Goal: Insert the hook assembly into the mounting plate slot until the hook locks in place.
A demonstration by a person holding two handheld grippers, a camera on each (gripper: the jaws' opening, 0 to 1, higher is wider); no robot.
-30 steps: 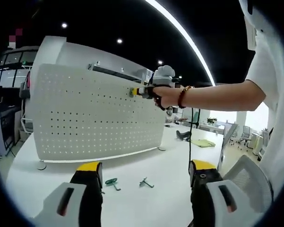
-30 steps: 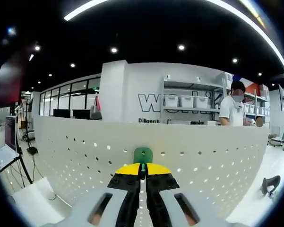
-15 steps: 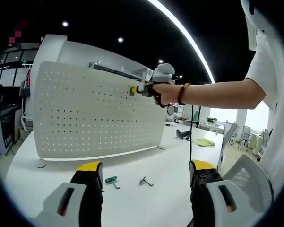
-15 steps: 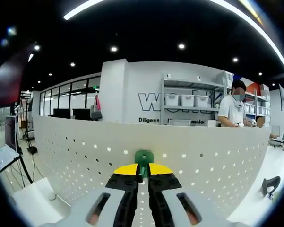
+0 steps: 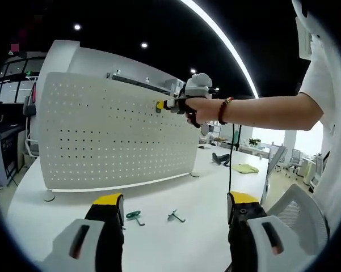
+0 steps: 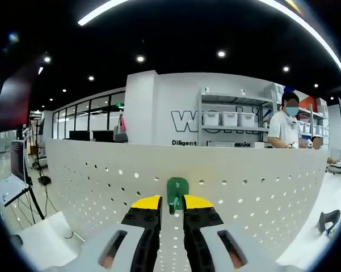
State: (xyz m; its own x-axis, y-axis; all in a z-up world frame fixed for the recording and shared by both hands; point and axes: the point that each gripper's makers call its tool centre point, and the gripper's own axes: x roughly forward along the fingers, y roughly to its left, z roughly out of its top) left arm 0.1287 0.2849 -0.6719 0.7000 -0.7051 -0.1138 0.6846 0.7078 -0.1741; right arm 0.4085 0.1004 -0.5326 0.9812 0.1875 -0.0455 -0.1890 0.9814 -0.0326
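A green hook [image 6: 176, 193] is seated on the white pegboard [image 6: 244, 192], just ahead of the parted right hand-held gripper [image 6: 171, 205]. Beyond the wide-open left hand-held gripper [image 5: 173, 199], two spare hooks [image 5: 134, 217] lie on the white surface [image 5: 198, 226]. Office shelving [image 6: 227, 122] is seen behind.

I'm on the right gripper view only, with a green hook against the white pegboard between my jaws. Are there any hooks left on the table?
Observer: Yes. In the left gripper view, a small green plastic hook and a grey metal hook lie slightly apart on the white table.
Operator: Is the left gripper holding anything?
Observer: No. The left gripper is open over the table, with nothing between its jaws.
Operator: Where on the board am I?
Observer: The right gripper meets the white perforated board in its upper rows, toward the board's right end as that view shows it.
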